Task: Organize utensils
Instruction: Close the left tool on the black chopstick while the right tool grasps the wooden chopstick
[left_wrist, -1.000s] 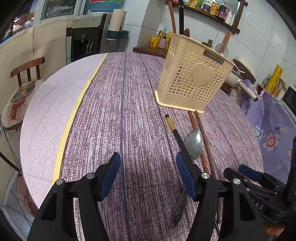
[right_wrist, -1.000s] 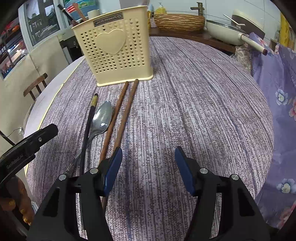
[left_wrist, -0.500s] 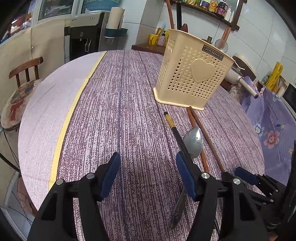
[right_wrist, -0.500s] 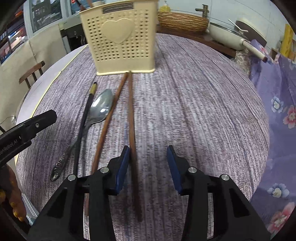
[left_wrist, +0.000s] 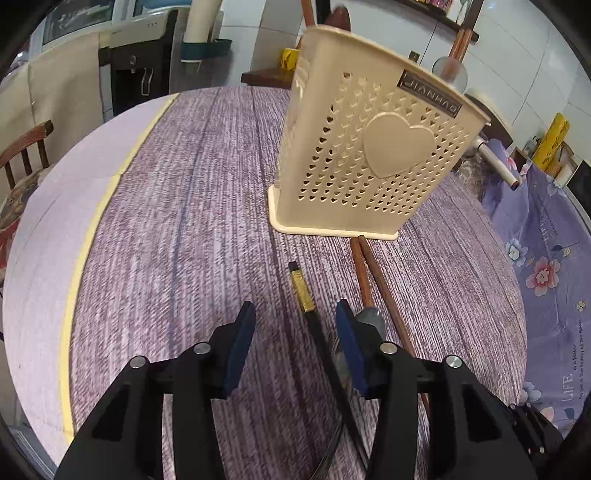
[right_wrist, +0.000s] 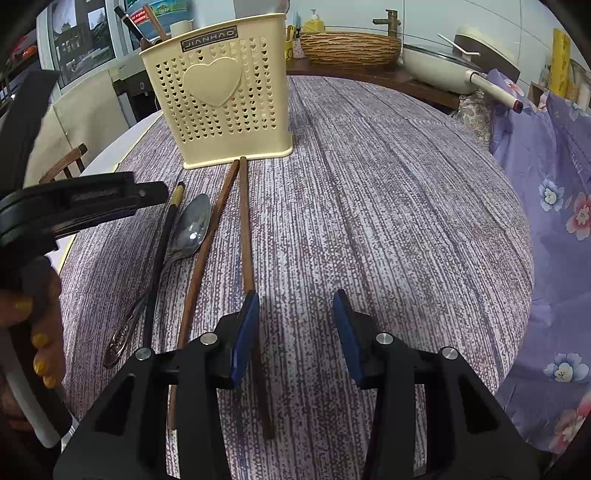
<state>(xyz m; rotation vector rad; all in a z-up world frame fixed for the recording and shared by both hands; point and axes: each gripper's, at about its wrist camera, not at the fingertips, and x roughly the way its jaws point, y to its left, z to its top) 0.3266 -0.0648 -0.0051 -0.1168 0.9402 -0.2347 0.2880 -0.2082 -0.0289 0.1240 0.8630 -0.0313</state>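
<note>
A cream perforated utensil holder (left_wrist: 369, 166) with a heart stands on the round purple table; it also shows in the right wrist view (right_wrist: 218, 99). In front of it lie two brown chopsticks (right_wrist: 243, 221), a metal spoon (right_wrist: 190, 229) and a black chopstick with a gold band (right_wrist: 162, 240). My left gripper (left_wrist: 295, 328) is open, low over the black chopstick (left_wrist: 314, 328), which runs between its fingers. My right gripper (right_wrist: 293, 325) is open, the right brown chopstick passing just inside its left finger. Both are empty.
A wooden chair (left_wrist: 26, 155) stands left of the table. A side counter behind holds a woven basket (right_wrist: 349, 46) and a white pan (right_wrist: 443, 62). A flowered purple cloth (right_wrist: 546, 206) lies at the right. The left gripper's body (right_wrist: 74, 206) is beside the spoon.
My left gripper has moved forward toward the holder and now straddles the black chopstick, jaws narrower. My right gripper has shifted right, the brown chopstick now at its left finger.
</note>
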